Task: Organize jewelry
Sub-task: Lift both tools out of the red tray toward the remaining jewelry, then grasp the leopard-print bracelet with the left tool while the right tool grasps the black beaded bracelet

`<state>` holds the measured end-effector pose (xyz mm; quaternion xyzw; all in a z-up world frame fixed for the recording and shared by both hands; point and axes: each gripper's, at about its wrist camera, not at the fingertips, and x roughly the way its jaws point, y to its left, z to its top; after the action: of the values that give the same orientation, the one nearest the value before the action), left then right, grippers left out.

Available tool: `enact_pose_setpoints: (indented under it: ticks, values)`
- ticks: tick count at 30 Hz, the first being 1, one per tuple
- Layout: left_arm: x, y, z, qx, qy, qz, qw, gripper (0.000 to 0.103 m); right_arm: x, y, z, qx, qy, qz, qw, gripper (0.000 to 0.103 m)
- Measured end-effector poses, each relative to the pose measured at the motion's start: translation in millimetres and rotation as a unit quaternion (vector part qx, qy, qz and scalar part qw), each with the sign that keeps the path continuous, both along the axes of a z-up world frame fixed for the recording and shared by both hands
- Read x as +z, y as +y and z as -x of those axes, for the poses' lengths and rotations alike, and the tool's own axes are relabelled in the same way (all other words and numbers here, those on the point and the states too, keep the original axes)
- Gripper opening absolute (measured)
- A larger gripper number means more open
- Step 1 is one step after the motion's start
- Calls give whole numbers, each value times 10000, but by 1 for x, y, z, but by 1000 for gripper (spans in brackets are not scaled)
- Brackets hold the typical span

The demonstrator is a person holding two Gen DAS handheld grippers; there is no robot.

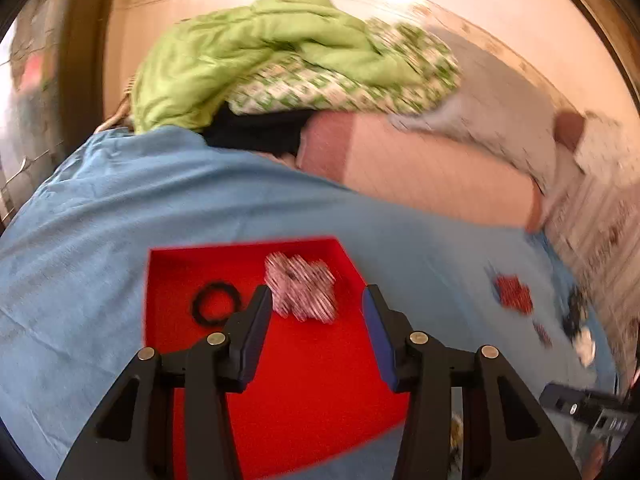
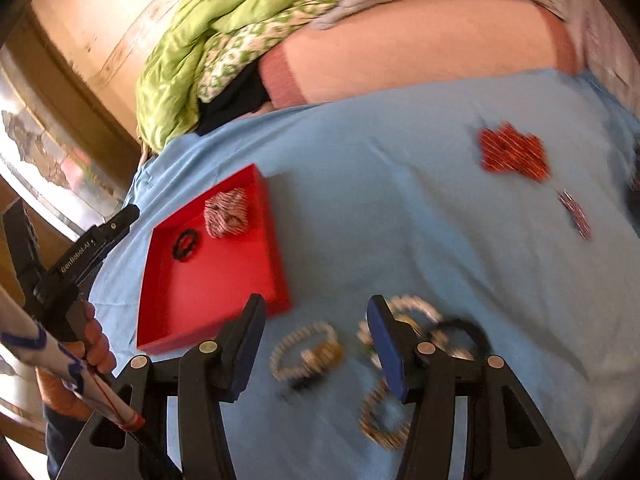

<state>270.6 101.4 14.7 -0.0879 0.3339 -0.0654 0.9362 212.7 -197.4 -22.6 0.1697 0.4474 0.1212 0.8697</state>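
Note:
A red tray [image 1: 308, 384] [image 2: 208, 304] lies on a blue cloth. In it are a black ring bracelet [image 1: 216, 303] [image 2: 187, 243] and a white-and-dark striped beaded piece [image 1: 302, 288] [image 2: 226, 212]. My left gripper [image 1: 318, 300] is open and empty just above the tray, near the striped piece. My right gripper [image 2: 316, 312] is open and empty over a cluster of bracelets: a pale beaded one [image 2: 304, 350], a gold-brown one [image 2: 384, 420], a white one [image 2: 416, 306] and a dark one [image 2: 460, 334]. A red beaded piece [image 2: 514, 152] [image 1: 514, 294] lies farther off.
The blue cloth [image 2: 400, 220] covers a bed. A green quilt [image 1: 260, 52] and a pink pillow [image 1: 420, 172] lie at the back. A small striped earring [image 2: 576, 212] lies right of the red piece. The left gripper's body [image 2: 80, 256] shows at the right view's left edge.

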Motion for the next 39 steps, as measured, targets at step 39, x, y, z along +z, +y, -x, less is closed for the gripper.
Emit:
enact_pose_setpoints:
  ticks: [39]
  values:
    - [-70, -130, 120, -1884, 758, -93, 9791, 50, -72, -87, -3, -923, 653, -78, 9936, 27]
